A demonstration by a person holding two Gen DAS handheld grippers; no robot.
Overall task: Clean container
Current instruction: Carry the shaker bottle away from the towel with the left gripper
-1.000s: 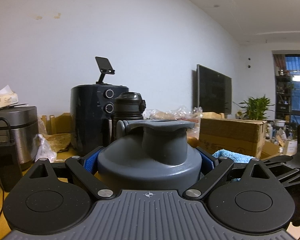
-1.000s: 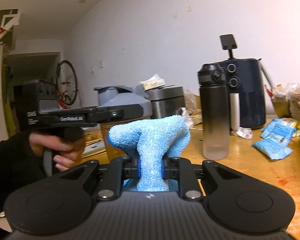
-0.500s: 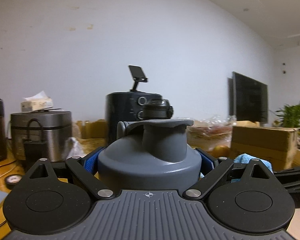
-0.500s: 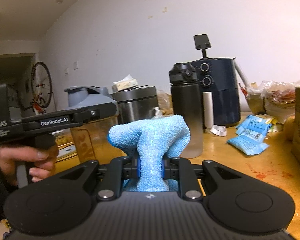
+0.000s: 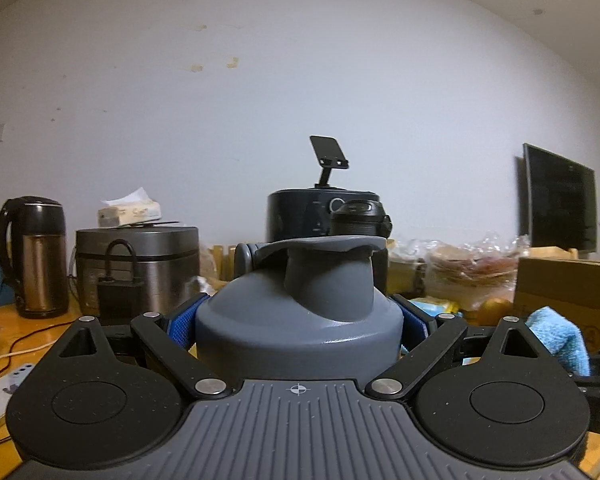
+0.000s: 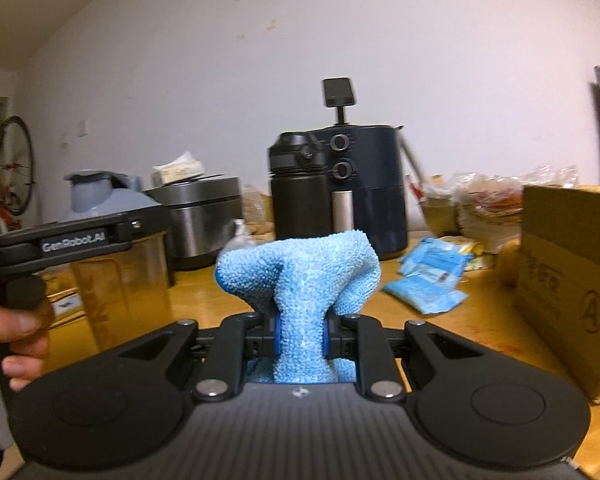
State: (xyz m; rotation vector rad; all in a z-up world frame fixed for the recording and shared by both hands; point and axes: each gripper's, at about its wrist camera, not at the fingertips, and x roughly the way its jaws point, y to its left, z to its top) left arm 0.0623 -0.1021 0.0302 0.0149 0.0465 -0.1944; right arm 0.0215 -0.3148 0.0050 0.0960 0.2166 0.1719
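Observation:
My left gripper is shut on the container, its blue pads pressing both sides of the grey domed lid with its flip spout. The right wrist view shows the same container at the left, upright, with an amber see-through body under the grey lid, held in my left gripper by a person's hand. My right gripper is shut on a folded light-blue cloth that bulges above the fingers. The cloth is beside the container, apart from it.
On the wooden table stand a black water bottle, a dark air fryer, a steel rice cooker and a kettle. Blue packets and a cardboard box lie to the right. A phone lies near left.
The left view has swung left, bringing the kettle into sight. The right view has swung right, bringing the cardboard box in. Both grips are unchanged.

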